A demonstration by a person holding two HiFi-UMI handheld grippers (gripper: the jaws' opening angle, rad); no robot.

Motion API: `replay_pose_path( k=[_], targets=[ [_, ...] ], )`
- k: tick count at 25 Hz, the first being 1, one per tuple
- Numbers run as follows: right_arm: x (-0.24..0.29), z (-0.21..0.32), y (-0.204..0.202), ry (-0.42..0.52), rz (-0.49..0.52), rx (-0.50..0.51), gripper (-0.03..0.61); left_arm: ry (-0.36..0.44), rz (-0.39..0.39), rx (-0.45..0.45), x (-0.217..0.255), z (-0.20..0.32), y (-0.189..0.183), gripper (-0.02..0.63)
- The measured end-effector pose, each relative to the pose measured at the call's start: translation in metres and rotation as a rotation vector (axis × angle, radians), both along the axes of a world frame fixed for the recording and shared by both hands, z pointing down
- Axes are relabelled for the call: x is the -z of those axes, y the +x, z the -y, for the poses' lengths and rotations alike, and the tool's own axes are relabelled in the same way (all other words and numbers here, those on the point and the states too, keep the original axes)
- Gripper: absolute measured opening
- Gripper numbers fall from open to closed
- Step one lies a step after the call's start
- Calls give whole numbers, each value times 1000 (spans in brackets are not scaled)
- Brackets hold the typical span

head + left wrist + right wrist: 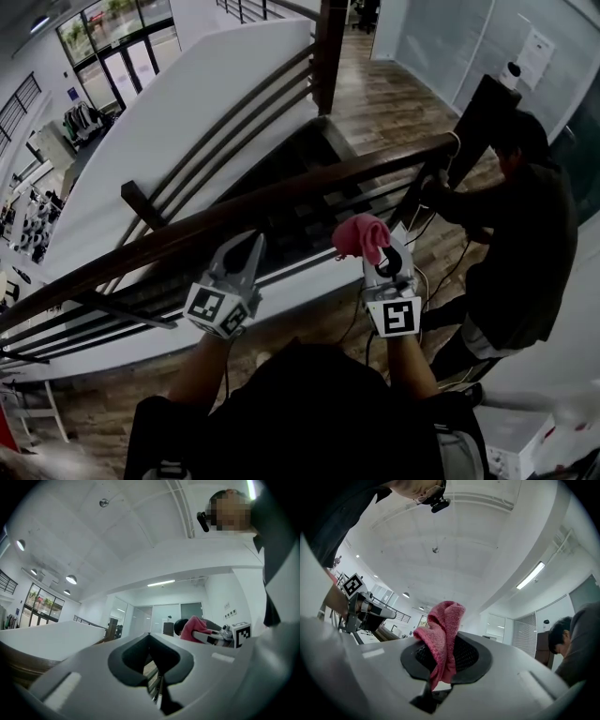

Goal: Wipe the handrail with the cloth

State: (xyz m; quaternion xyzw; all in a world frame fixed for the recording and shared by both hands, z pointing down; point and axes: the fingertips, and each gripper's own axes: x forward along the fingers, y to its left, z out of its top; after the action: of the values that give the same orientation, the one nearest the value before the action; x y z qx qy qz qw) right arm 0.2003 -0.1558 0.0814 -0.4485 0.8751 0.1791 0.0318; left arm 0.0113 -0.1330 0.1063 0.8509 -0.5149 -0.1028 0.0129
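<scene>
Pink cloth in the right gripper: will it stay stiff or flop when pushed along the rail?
The pink terry cloth is probably floppy: it folds and droops over the right gripper. Likely light, since a narrow pinch holds it up. Its looped pile may drag on the dark wooden handrail and tug loose.

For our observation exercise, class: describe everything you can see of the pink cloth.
The pink cloth is a small, nubby, terry-like rag, crumpled into soft folds. It is pinched between the shut jaws of the right gripper, with most of it bunched above the tips and a narrow tail trailing back between them. In the head view it sits close by the dark wooden handrail; whether it touches the rail cannot be told.
</scene>
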Motion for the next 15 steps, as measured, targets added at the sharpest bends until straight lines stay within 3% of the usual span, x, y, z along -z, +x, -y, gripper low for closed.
replay_pose_path(
  k=[15],
  targets=[
    [-6,17,9,-49,7,-32,44,14,14,17,3,11,-7,-2]
  ],
)
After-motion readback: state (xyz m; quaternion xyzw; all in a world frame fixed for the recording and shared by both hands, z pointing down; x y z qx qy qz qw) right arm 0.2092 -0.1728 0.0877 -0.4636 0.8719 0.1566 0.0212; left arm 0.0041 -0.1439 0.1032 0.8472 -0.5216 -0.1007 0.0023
